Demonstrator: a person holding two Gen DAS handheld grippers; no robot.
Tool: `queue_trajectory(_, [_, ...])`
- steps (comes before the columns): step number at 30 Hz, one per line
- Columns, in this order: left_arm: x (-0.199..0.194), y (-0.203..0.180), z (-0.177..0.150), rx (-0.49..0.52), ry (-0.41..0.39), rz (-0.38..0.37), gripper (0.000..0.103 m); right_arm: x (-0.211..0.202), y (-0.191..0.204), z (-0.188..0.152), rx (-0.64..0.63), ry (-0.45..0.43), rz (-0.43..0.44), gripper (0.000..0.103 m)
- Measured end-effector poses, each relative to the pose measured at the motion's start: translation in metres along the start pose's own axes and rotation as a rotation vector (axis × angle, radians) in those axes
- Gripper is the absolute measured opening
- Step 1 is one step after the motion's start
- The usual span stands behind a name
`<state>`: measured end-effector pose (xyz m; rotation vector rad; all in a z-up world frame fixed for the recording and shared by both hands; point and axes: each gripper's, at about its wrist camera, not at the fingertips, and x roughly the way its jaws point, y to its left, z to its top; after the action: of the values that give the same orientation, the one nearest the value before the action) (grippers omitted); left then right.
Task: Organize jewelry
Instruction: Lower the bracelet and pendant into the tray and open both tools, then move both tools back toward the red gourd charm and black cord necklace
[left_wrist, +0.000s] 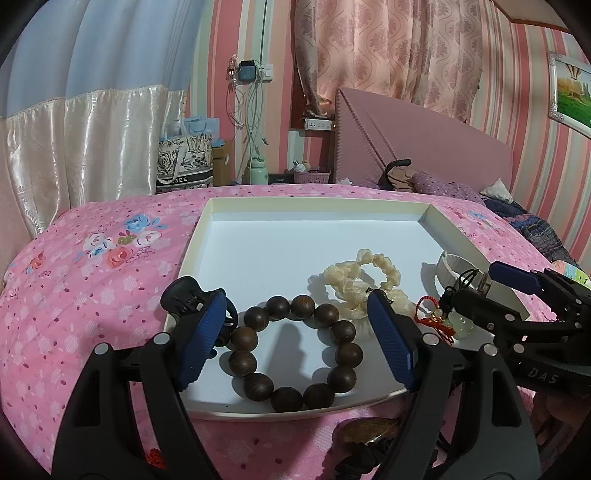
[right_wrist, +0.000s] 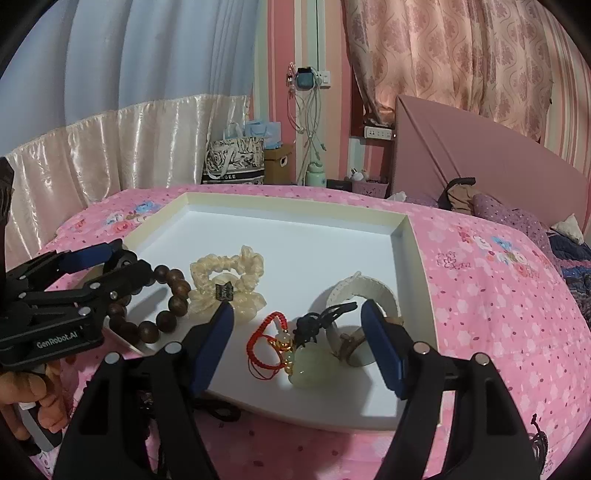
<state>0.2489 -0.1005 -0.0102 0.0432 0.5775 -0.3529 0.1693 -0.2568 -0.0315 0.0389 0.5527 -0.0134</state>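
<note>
A pink floral bedspread (left_wrist: 92, 295) is covered in its middle by a shallow white tray (left_wrist: 295, 206), within which nearly all the jewelry is gathered toward the near edge.

The wooden bead bracelet (left_wrist: 291, 350) is found lying flat as a closed ring in the tray's near left portion. It is framed by the left gripper (left_wrist: 299, 343), whose blue fingers (left_wrist: 201, 339) are held well spread, one to either side of the ring, with nothing pinched between them. In the left wrist view no contact with the beads can be confirmed.

A cream scrunchie (right_wrist: 229, 284) is seen just beyond the bracelet and touching it at the right side. A white bangle (right_wrist: 364, 295) is noted standing on edge toward the tray's right wall.

The jade pendant (right_wrist: 308, 363), on its red cord (right_wrist: 264, 339) and with a black knotted cord (right_wrist: 317, 319) above it, is placed directly ahead of the right gripper (right_wrist: 299, 345), between its fingers. That gripper is likewise held wide apart and carries nothing. The pendant's long axis is judged to run roughly forward along the line of the fingers, cords at the far end and stone nearest.

Each item is thus judged to be nearer to one gripper: bracelet to the left, pendant to the right. A dark corded piece (left_wrist: 369, 435) is observed outside the tray, on the bedspread below the near rim; its nature cannot be determined.
</note>
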Motion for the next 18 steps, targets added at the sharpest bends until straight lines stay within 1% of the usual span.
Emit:
queue_trajectory(6, [-0.001, 0.000, 0.000, -0.001, -0.004, 0.001, 0.080, -0.001, -0.001, 0.001, 0.000, 0.000, -0.002, 0.071])
queue_trajectory(8, [-0.003, 0.001, 0.001, -0.005, -0.012, 0.001, 0.080, -0.001, -0.001, 0.001, 0.005, -0.001, -0.003, 0.072])
queue_trajectory(10, [-0.006, 0.003, 0.001, -0.013, -0.027, -0.001, 0.083, -0.002, -0.003, 0.002, 0.009, -0.003, -0.005, 0.072])
queue_trajectory(18, [-0.017, 0.008, 0.001, -0.034, -0.049, -0.008, 0.084, -0.009, -0.011, 0.006, 0.033, -0.020, -0.011, 0.072])
